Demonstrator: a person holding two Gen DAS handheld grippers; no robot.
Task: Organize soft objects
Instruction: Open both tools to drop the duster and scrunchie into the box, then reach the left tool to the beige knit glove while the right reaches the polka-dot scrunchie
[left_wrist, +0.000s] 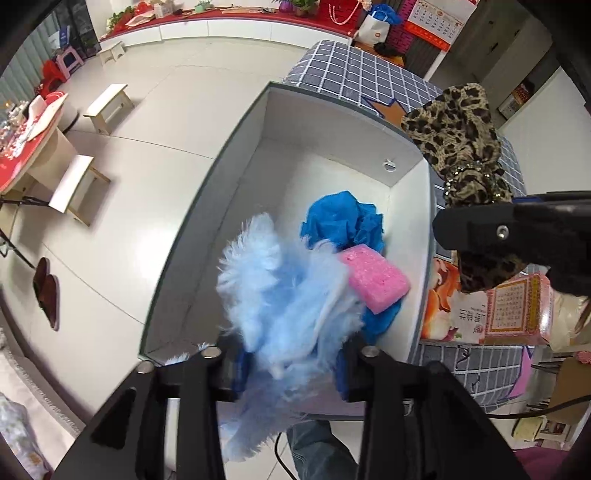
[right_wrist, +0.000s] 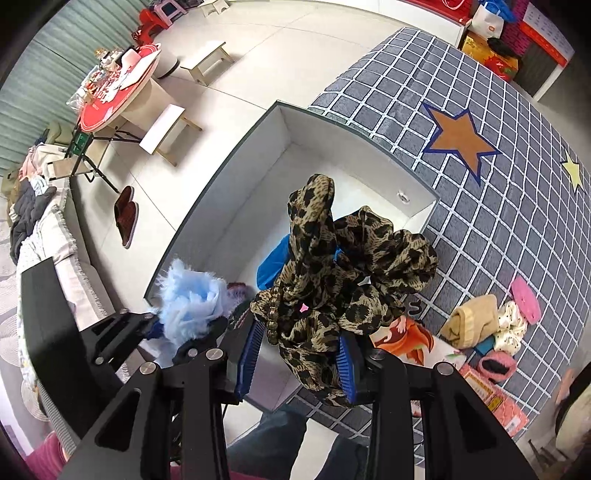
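My left gripper (left_wrist: 291, 363) stood partly open, the fluffy pale-blue fur piece (left_wrist: 280, 291) loose between its jaws above the white open box (left_wrist: 207, 206). My right gripper (right_wrist: 295, 363) was clamped on the leopard-print fabric scarf (right_wrist: 343, 273), bunched between its blue pads (right_wrist: 246, 354).

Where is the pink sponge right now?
In the left wrist view, the pink sponge lies inside the white box, near its right wall, on blue cloth beside the fluffy light-blue thing.
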